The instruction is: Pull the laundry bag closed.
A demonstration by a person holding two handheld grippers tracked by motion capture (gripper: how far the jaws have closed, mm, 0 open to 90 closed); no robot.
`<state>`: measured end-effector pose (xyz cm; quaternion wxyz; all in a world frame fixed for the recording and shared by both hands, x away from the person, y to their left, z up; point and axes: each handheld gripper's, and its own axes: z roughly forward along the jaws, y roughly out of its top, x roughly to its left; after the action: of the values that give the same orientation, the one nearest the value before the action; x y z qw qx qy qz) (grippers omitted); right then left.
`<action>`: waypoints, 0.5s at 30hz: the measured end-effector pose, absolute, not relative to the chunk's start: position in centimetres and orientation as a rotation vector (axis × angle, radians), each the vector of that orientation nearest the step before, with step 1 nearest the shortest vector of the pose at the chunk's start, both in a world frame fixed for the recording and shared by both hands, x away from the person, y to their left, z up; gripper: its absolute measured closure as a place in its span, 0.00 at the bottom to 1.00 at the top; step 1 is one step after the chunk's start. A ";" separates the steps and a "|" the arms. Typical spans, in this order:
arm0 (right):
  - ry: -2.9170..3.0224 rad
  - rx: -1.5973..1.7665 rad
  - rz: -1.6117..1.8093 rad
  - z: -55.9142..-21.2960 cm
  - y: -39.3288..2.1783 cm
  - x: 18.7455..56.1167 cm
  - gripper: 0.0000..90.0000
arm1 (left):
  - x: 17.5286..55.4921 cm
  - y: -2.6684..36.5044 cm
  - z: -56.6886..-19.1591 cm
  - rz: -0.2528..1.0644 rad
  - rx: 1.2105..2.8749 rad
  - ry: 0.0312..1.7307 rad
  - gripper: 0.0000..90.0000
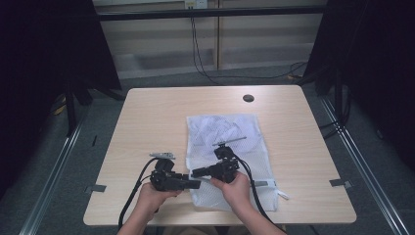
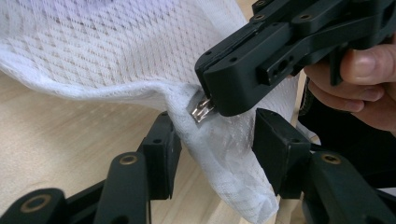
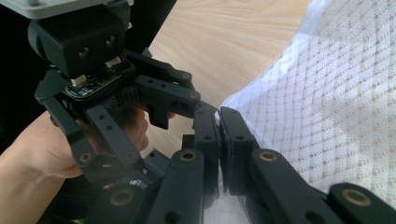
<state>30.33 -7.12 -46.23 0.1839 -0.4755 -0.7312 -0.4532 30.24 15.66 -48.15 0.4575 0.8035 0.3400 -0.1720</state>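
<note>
A white mesh bag point(image 1: 222, 132) lies flat on the wooden table point(image 1: 147, 122). Its near left corner is lifted. My right gripper point(image 1: 195, 173) is shut on the small metal zipper pull point(image 2: 201, 110) at that corner. In the left gripper view the right gripper point(image 2: 210, 100) comes in from the upper right, pinching the pull. My left gripper point(image 2: 212, 140) straddles the bunched mesh just below. Its jaws stand partly apart with the fabric between them, and the pads do not visibly squeeze it. The right gripper view looks along its closed jaws point(image 3: 218, 126) at the mesh bag point(image 3: 336, 107), with the left gripper point(image 3: 180, 109) close in front.
A dark round hole point(image 1: 248, 98) sits near the table's far edge. A short white tab point(image 1: 281, 194) sticks out at the bag's near right corner. Bare tabletop lies left of and beyond the bag. Dark curtains and metal floor rails flank the table.
</note>
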 end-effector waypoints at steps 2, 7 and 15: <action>-2.063 -1.340 -1.277 -46.2 -7.1 30.3 0.96 | 30.2 15.5 -48.1 -0.432 1.973 0.848 0.60; -2.066 -1.339 -1.275 -46.2 -7.2 30.4 0.96 | 30.3 15.5 -48.2 -0.430 1.973 0.854 0.64; -2.063 -1.336 -1.281 -46.1 -7.2 30.4 0.96 | 30.4 15.4 -48.3 -0.460 1.964 0.882 0.70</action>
<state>30.36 -7.25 -46.09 0.1841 -0.4737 -0.7317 -0.4542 30.39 15.42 -48.33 0.4529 0.7953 0.3573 -0.1864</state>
